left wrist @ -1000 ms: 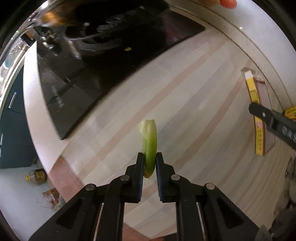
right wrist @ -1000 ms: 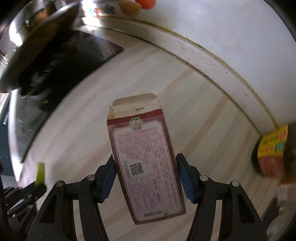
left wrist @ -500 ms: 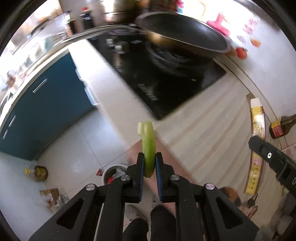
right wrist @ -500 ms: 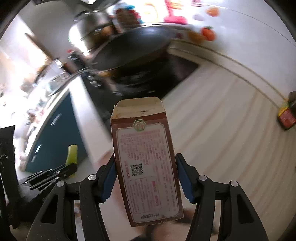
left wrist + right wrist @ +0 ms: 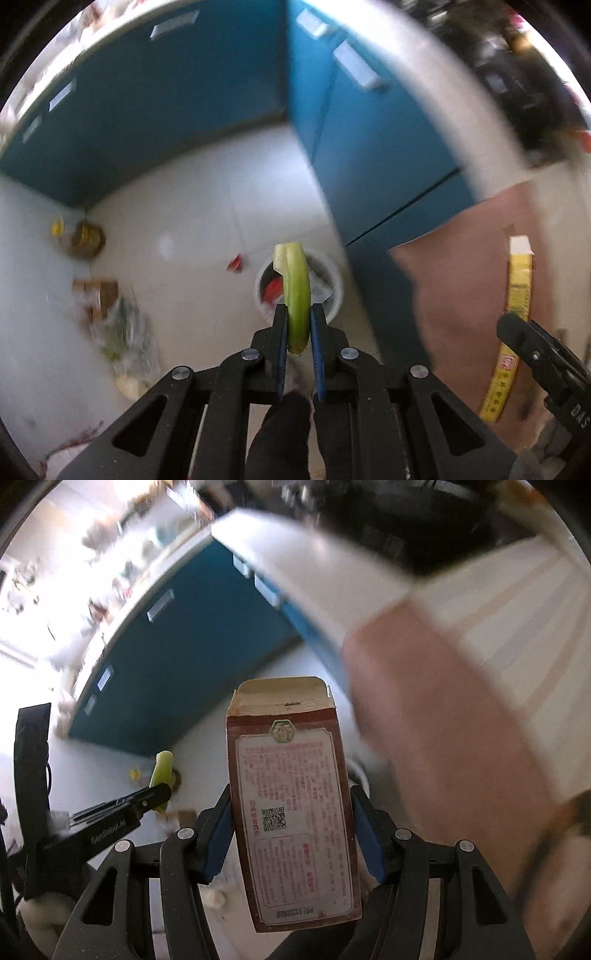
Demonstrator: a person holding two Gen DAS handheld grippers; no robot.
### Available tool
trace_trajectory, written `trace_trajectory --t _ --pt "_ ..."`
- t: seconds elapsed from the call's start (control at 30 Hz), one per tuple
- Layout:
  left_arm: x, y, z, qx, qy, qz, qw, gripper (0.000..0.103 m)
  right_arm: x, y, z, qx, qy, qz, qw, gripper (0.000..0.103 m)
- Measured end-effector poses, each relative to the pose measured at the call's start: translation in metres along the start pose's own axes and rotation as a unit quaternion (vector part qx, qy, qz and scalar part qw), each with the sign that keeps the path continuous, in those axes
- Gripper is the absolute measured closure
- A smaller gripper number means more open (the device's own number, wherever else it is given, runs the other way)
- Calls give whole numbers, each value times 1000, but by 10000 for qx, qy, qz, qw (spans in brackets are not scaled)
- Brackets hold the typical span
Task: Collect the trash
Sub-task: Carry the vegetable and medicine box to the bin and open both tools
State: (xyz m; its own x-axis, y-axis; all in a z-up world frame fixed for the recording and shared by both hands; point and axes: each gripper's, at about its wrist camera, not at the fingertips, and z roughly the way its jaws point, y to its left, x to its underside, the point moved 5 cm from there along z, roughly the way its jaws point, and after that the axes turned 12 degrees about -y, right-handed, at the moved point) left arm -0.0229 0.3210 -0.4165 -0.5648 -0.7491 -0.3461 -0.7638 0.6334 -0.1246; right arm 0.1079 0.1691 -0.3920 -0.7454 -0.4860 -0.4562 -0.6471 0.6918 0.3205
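Observation:
My left gripper (image 5: 298,314) is shut on a curved green vegetable stalk (image 5: 295,280), which sticks out past the fingertips. It points steeply down at the floor, and a round white trash bin (image 5: 334,295) with scraps inside lies right behind the stalk. My right gripper (image 5: 291,797) is shut on a brown-red carton box (image 5: 291,812) with its open flap end away from me. In the right wrist view the left gripper (image 5: 159,794) and its stalk (image 5: 162,766) appear at the left. The box's yellow side (image 5: 519,295) shows at the right of the left wrist view.
Blue cabinet fronts (image 5: 184,92) and a white counter edge (image 5: 443,122) ring the pale tiled floor. A bottle (image 5: 86,240), cardboard and a plastic bag (image 5: 122,328) sit in the corner at left. A red scrap (image 5: 235,263) lies beside the bin. A dark trouser leg (image 5: 284,435) is below the grippers.
Both grippers have swung off the striped counter and out over the floor, sinking a little. The bin has come in line with the left gripper's stalk. Both grips are unchanged.

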Motion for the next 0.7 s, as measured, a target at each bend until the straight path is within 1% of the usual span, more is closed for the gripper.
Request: trace_trajectory --t 0.03,0.07,0.13,0.17,0.2,0.23,0.3,0.37,0.4,0.47,0.5,0.53,0.57,0.6,0.63,0.67,0.7 --pt "8 11 22 -32 149 -81 9999 94 12 1 19 15 108 -33 9999 42" --pt "16 22 41 -80 268 -178 9995 94 29 -1 49 25 270 -18 9996 42" --pt "34 40 97 -137 564 -323 9978 94 57 -6 98 92 532 -33 9985 42" --pt "42 49 118 -163 671 -400 9968 94 68 -10 118 107 623 -14 9980 42" --pt "52 56 150 -158 828 -450 9954 94 86 -18 152 145 799 11 9967 42" --pt "59 61 172 -156 932 -477 9944 94 99 -26 178 178 922 53 9956 42" --pt "76 64 227 -86 1190 -456 9918 92 123 -39 230 212 1147 115 9931 42" --pt "91 65 274 -111 1399 -389 9893 90 144 -54 276 253 1314 208 9908 42" --pt "97 63 289 -91 1486 -366 9882 90 152 -59 295 260 1425 203 9892 42" --pt "110 64 328 40 1701 -529 9840 90 168 -70 336 316 1618 183 9862 41" --pt "111 62 338 18 1748 -532 9832 88 178 -75 360 301 1772 201 9835 41" --pt "113 66 348 -72 1745 -510 9833 78 180 -78 370 327 1841 203 9821 40" --pt "113 70 354 -139 1689 -524 9841 51 182 -80 382 387 1909 169 9807 32" --pt "111 72 353 -137 1619 -555 9851 19 183 -82 389 463 1919 87 9803 24" --pt "108 76 351 -169 1516 -596 9865 7 183 -85 388 452 1911 66 9805 10" --pt "106 79 343 -160 1387 -641 9881 0 182 -84 387 455 1894 39 9808 8" --pt "105 81 337 -174 1363 -652 9884 0 179 -83 383 437 1867 19 9814 8"
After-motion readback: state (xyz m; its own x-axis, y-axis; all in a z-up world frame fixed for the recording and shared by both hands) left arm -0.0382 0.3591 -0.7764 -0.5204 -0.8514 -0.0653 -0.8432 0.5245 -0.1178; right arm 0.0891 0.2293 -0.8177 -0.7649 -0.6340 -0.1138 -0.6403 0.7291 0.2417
